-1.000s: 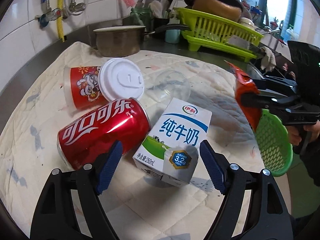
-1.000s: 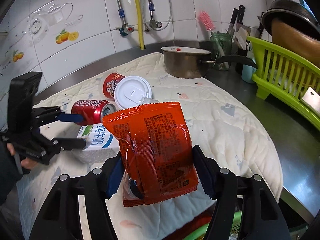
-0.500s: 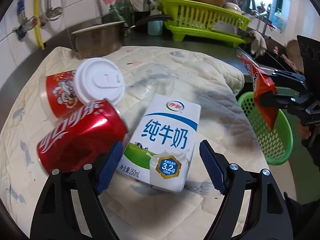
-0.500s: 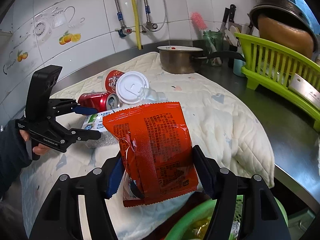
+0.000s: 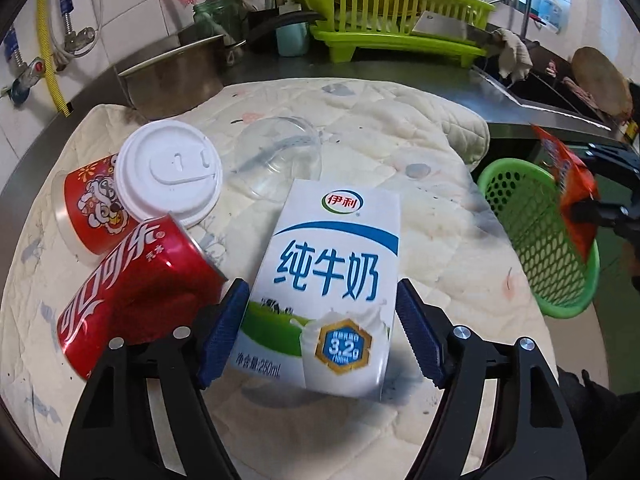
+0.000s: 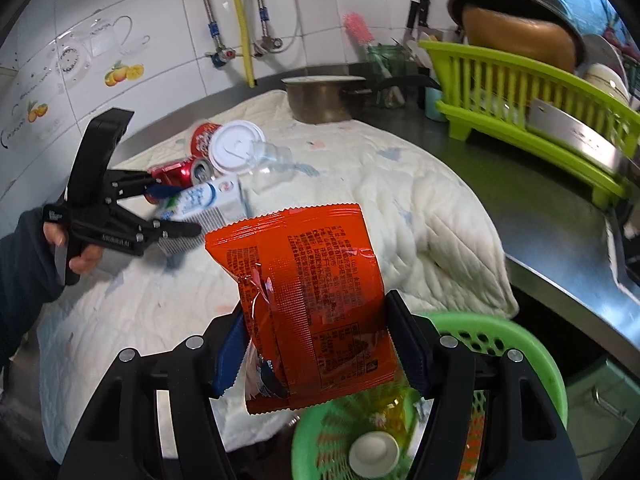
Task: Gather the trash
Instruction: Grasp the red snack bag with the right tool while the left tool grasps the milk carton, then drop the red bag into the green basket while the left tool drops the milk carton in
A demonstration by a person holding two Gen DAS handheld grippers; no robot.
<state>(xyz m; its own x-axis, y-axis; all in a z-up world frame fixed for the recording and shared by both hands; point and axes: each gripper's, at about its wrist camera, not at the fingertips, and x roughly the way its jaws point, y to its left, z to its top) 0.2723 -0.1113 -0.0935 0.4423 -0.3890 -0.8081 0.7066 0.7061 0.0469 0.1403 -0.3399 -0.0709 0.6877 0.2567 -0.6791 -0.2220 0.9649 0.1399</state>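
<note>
Moved R tongs (image 6: 316,344), clamped on snack bag (image 6: 308,300), over green basket (image 6: 516,336); L tongs (image 5: 320,332) open, straddling milk carton (image 5: 332,272), could nudge cola can (image 5: 132,288) rolling.

The milk carton (image 5: 328,280) carries the green-and-red 伊利 logo at its 12 o'clock edge, large blue 纯牛奶 across the middle, a hexagon badge reading 3.2g toward 6 o'clock, and 250mL at 7 o'clock. The red cola can (image 5: 136,292) shows 可口可乐 in white script. Print on the orange snack bag (image 6: 312,300) is too small to read.

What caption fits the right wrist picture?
Right gripper holds the orange snack bag above the green basket.
</note>
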